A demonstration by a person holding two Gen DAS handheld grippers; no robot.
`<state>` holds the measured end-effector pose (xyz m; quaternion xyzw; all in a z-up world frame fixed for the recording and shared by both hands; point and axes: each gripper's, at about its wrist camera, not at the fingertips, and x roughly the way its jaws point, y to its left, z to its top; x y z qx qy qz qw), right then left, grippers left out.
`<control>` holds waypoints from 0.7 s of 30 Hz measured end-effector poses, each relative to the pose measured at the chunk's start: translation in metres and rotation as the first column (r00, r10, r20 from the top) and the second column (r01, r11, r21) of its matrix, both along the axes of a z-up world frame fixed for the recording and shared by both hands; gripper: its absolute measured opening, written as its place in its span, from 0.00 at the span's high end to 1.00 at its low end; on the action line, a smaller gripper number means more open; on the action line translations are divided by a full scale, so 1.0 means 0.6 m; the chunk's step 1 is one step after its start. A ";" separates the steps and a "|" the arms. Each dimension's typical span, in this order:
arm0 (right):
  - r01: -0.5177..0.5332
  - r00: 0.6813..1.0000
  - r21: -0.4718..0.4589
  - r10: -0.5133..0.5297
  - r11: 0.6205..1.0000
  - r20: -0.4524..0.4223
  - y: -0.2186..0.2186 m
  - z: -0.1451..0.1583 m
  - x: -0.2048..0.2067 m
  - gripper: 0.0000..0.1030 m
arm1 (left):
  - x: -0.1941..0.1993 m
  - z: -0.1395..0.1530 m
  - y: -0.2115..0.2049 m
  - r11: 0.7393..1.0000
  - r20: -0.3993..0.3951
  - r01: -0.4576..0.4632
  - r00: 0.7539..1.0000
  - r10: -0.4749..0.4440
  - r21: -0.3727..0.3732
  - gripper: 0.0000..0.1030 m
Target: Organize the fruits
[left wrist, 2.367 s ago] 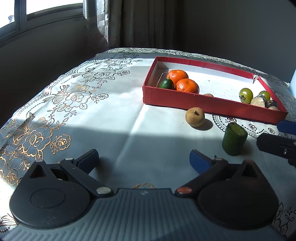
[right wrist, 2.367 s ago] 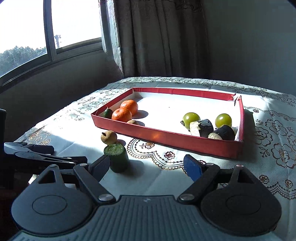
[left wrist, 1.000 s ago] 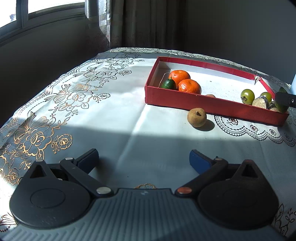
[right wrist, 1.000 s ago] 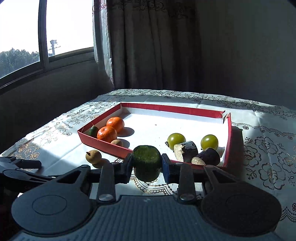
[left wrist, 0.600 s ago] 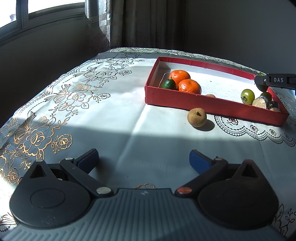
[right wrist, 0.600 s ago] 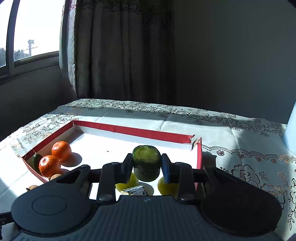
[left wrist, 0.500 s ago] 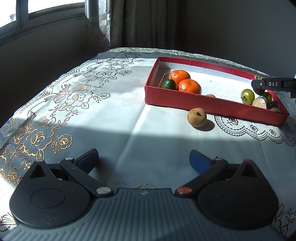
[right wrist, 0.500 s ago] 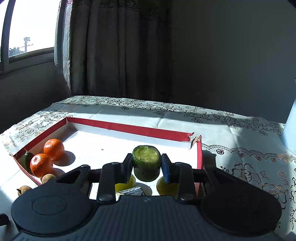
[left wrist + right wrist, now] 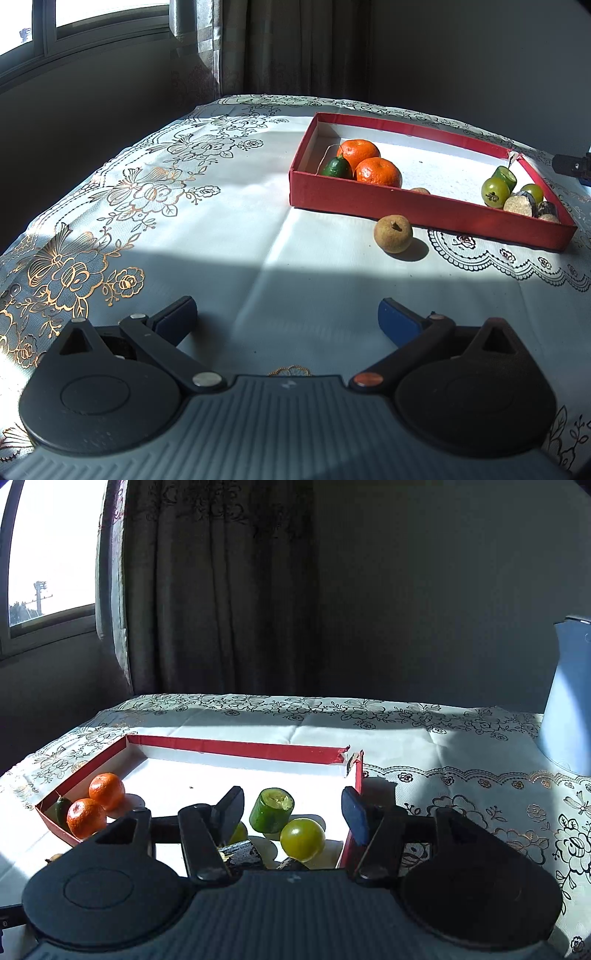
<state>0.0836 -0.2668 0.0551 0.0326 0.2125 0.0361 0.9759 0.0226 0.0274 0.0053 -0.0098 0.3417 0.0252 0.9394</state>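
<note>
1. Jaws of the right gripper [image 9: 291, 814] were opening, its pads clear of the green cucumber piece [image 9: 271, 809], which sat tilted on the white floor of the red tray [image 9: 236, 748], between the spread fingers as the right wrist camera saw it.
2. Jaws of the left gripper [image 9: 288, 317] stood wide apart with nothing between them, over a shaded patch of the tablecloth [image 9: 221, 206].
3. The cucumber piece lay near the tray's torn far right corner, just beside two green round fruits [image 9: 302, 839], with dark cut pieces [image 9: 242, 851] close below them at the camera's edge.
4. At the tray's left end two oranges [image 9: 376, 171] sat together, touching or nearly touching, with a small dark green fruit [image 9: 337, 168] against them.
5. A small brown fruit [image 9: 419, 191] showed just above the tray's near wall, inside it.
6. Outside the tray, a brown round fruit [image 9: 392, 233] rested on the cloth, just beside the near wall.
7. A pale blue container [image 9: 569, 698] stood on the cloth well to the right of the tray.
8. Only a dark tip of the right gripper reached the left wrist view, at the right edge.
</note>
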 end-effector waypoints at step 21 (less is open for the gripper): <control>0.027 0.993 0.083 -0.018 0.996 -0.113 -0.077 -0.058 -0.076 0.26 | 0.000 0.000 0.000 1.000 0.000 -0.003 1.000 0.003 0.003 0.00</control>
